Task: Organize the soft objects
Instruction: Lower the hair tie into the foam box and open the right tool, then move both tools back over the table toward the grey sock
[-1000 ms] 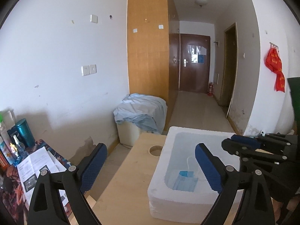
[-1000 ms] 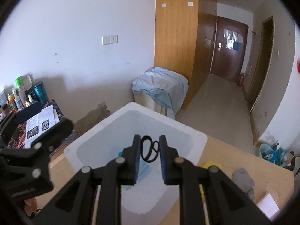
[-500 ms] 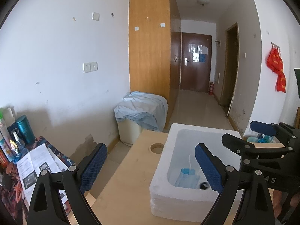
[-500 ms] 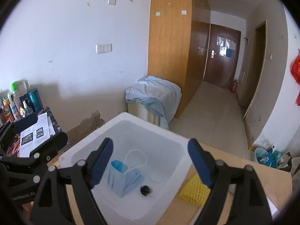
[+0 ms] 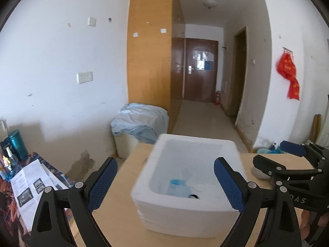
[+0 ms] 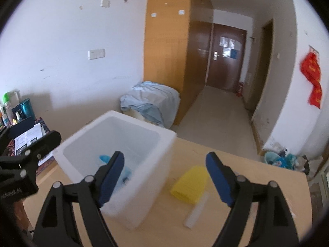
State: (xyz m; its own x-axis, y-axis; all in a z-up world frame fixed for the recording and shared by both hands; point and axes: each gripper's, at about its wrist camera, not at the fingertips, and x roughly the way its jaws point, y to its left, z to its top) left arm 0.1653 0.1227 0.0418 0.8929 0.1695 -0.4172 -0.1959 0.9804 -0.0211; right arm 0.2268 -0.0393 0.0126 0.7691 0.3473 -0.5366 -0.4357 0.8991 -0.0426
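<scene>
1. The left gripper (image 5: 165,182), black with blue ridged pads, has its fingers spread wide with nothing between them; it hangs over the near edge of the pale wooden table (image 5: 123,216)
2. The right gripper (image 6: 165,178), of the same make, is likewise spread apart and holds nothing; it frames the right wall of the box and the table beside it
3. Just beyond the left gripper stands the white foam box (image 5: 191,214), open at the top, resting on the table
4. On the floor of the box lies a light blue face mask (image 5: 178,189) with a white ear loop, and a small black ring-shaped thing (image 5: 193,196) sits just beside it against the near wall; the blur hides what it is
5. In the right wrist view a yellow ribbed soft cloth (image 6: 190,185) lies on the table just right of the box, apart from it, with a blurred white stick-like item (image 6: 195,214) nearer the camera
6. Left of the table, a printed white paper sheet (image 5: 33,185) lies on a patterned surface, with a teal cylindrical container (image 5: 18,147) behind it
7. Farther back, a rumpled pale blue sheet (image 5: 139,121) covers a low box against the wall
8. At the far end of the corridor is a dark brown door (image 5: 198,74), and a red hanging cloth (image 5: 289,74) is on the right wall
</scene>
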